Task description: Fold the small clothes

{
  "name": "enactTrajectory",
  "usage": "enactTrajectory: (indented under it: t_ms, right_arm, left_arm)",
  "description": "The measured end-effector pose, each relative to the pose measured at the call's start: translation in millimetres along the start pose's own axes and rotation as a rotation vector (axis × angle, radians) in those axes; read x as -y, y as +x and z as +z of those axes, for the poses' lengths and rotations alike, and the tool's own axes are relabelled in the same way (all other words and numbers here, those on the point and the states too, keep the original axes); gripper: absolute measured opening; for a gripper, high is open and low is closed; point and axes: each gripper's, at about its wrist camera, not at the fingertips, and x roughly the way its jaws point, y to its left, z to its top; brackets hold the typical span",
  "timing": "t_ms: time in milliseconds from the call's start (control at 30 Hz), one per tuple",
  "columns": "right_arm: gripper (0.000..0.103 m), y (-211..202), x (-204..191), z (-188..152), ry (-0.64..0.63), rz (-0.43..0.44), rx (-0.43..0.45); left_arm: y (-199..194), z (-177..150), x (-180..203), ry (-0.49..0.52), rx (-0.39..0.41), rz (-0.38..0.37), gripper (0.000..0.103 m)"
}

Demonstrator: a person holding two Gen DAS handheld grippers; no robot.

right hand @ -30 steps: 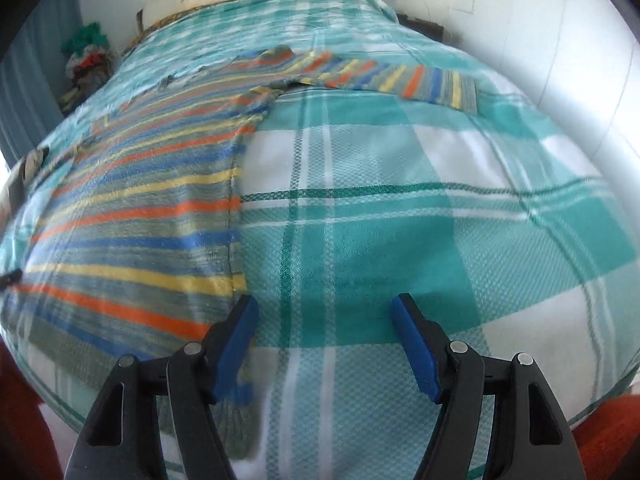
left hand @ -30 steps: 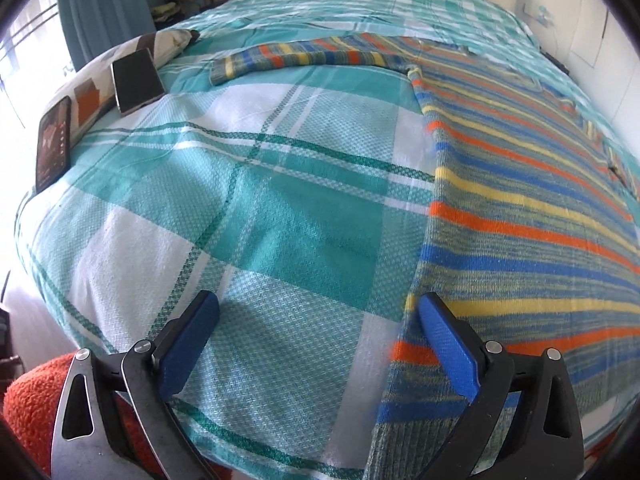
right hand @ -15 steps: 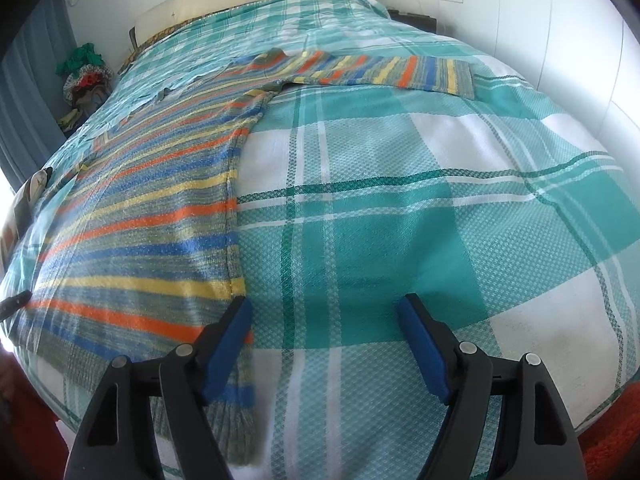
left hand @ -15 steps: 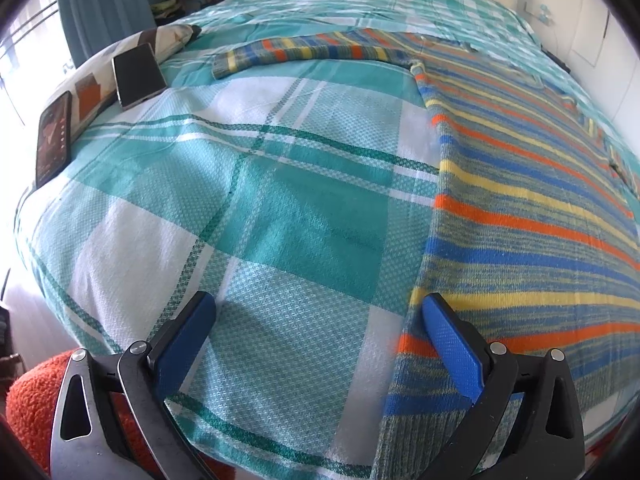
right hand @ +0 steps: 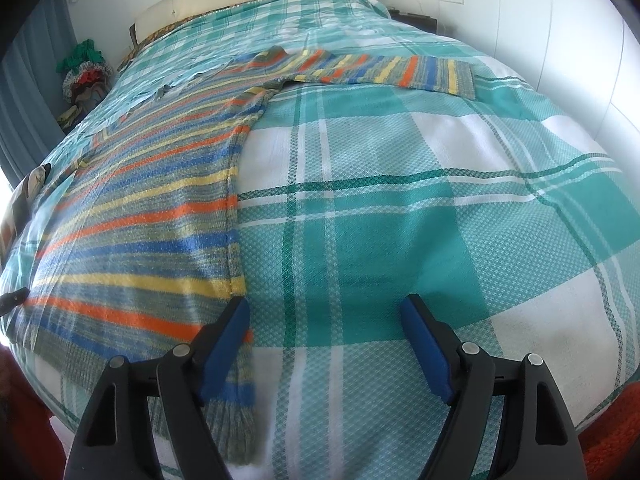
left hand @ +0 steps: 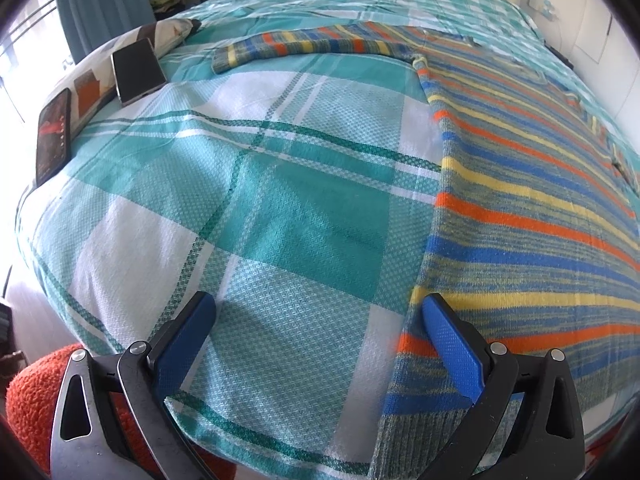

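Note:
A striped knit sweater [left hand: 532, 216] in blue, orange, yellow and grey lies flat on the bed, sleeves spread out; one sleeve [left hand: 304, 46] shows in the left wrist view, the other sleeve [right hand: 404, 70] in the right wrist view. My left gripper [left hand: 316, 320] is open and empty, hovering over the bedspread at the sweater's left hem corner. My right gripper [right hand: 326, 322] is open and empty, hovering at the sweater's [right hand: 148, 216] right hem corner. Each gripper's inner finger lies over the sweater's side edge.
The bed carries a teal and white plaid cover [left hand: 260, 184]. Two phones [left hand: 136, 70] [left hand: 52, 136] lie on a patterned pillow at the left edge. A cream headboard [right hand: 248, 0] and white walls stand behind. An orange rug [left hand: 36, 396] lies below the bed's front edge.
Both grippers have drawn back a little toward the foot of the bed, so more of the sweater's hem shows. Both stay open.

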Motion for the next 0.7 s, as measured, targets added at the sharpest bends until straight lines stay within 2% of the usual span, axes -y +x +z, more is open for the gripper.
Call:
enactTrajectory:
  t_ms: [100, 233, 333, 433, 533, 633, 700]
  right_arm:
    - [0.077, -10, 9, 10, 0.053, 0.040, -0.013]
    - [0.077, -46, 49, 32, 0.248, 0.148, 0.123]
    - [0.077, -51, 84, 70, 0.290, 0.183, 0.171]
    - [0.077, -37, 129, 119, 0.368, 0.223, 0.176]
    - [0.070, -7, 169, 168, 0.428, 0.217, 0.139]
    - [0.062, 29, 194, 204, 0.489, 0.232, 0.077]
    - [0.062, 51, 204, 219, 0.540, 0.242, 0.052]
  left_arm:
    - [-22, 3, -5, -0.018, 0.037, -0.027, 0.101]
    - [-61, 25, -4, -0.025, 0.141, -0.082, 0.101]
    - [-71, 48, -4, -0.049, 0.187, -0.132, 0.102]
    - [-59, 59, -5, -0.075, 0.229, -0.119, 0.102]
    - [-37, 49, -10, -0.113, 0.240, -0.082, 0.102]
    - [-13, 40, -14, -0.124, 0.162, -0.052, 0.101]
    - [-10, 43, -15, -0.127, 0.161, -0.068, 0.101]
